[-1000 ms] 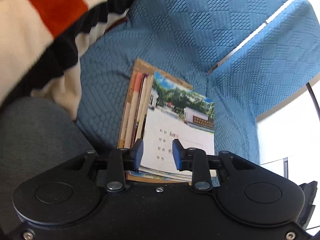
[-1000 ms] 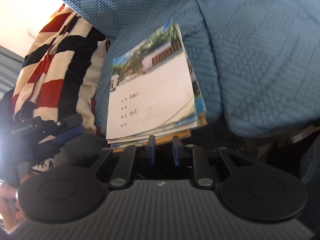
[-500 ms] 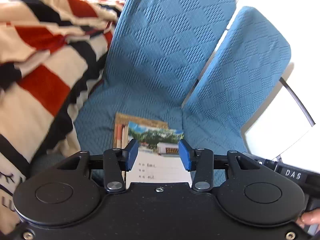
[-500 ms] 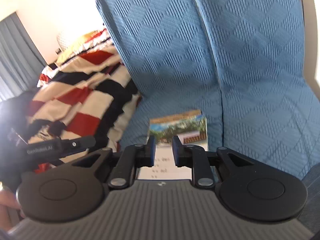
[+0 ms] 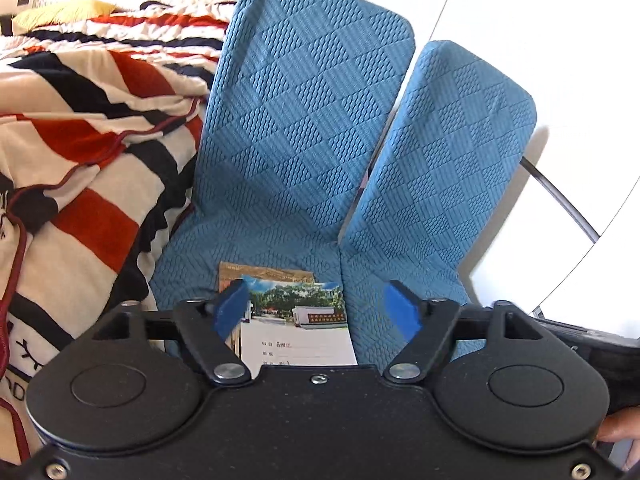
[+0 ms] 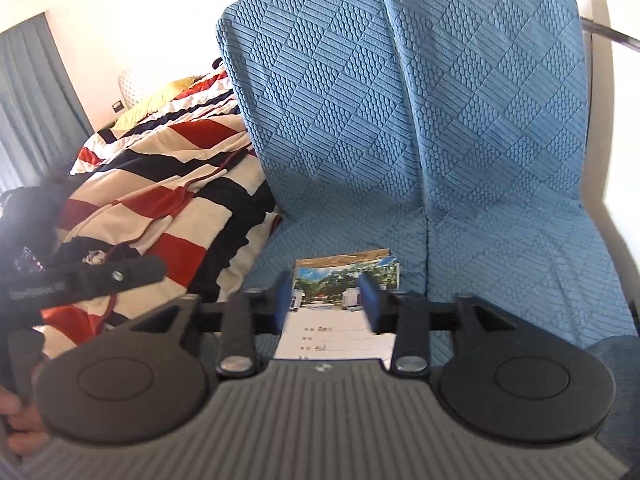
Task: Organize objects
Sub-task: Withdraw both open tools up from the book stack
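A stack of thin notebooks [image 5: 298, 320] lies flat on the seat of the left blue chair [image 5: 304, 120]; its top cover shows a photo of trees and a building above ruled lines. In the right wrist view the same stack [image 6: 344, 312] sits on the seat well below the fingers. My left gripper [image 5: 316, 312] hovers above the stack, its jaws opening wide with nothing between them. My right gripper [image 6: 326, 300] is also raised over the stack, its jaws opening, gripping nothing. The near edge of the stack is hidden behind both gripper bodies.
A red, white and black striped blanket [image 5: 80, 168] is heaped on a bed left of the chairs. A second blue chair [image 5: 440, 184] stands right of the first. The left gripper's body [image 6: 80, 284] shows at the left of the right wrist view. A white wall lies behind.
Both grippers have risen and drawn back from the notebook stack, which now looks smaller and lower. Both pairs of jaws have spread apart, the left much wider.
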The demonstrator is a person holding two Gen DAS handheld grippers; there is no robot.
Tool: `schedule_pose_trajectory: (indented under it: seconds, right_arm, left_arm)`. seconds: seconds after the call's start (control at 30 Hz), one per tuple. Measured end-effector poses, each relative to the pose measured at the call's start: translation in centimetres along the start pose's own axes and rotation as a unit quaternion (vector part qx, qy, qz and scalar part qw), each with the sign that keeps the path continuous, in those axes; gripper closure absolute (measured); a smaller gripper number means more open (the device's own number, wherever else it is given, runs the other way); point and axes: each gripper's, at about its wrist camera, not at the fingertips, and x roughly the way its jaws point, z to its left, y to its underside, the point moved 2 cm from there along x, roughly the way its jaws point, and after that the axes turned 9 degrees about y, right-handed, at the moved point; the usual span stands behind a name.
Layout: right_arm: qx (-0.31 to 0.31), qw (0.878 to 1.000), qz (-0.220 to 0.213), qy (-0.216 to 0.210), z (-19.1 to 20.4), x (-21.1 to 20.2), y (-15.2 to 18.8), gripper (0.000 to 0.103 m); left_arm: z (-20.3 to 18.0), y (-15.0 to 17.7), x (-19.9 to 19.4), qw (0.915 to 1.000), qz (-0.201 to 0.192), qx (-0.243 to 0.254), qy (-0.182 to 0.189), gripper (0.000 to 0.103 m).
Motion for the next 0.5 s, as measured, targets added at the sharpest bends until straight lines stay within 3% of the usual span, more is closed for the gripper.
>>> schedule_pose_trajectory:
  seconds: [0.07, 0.13, 0.17, 0.5]
  right_arm:
    - [-0.006, 1.000, -0.003, 0.007, 0.0, -0.2, 0.5, 0.048]
    - [-0.004, 1.000, -0.008, 0.016, -0.2, -0.3, 1.1, 0.016]
    - [-0.002, 1.000, -0.011, 0.016, -0.4, -0.3, 1.4, 0.011]
    - [0.005, 0.998, 0.037, 0.042, -1.3, 2.4, 4.0, 0.009]
  left_arm:
    - [-0.3, 0.3, -0.3, 0.9999, -0.009, 0.004, 0.010, 0.012]
    - [-0.6, 0.6, -0.1, 0.9999, -0.005, 0.007, 0.005, 0.006]
    - [-0.7, 0.9, 0.1, 0.9999, -0.003, 0.009, 0.002, 0.005]
    - [1.0, 3.2, 2.4, 0.9994, 0.021, -0.026, -0.012, 0.001]
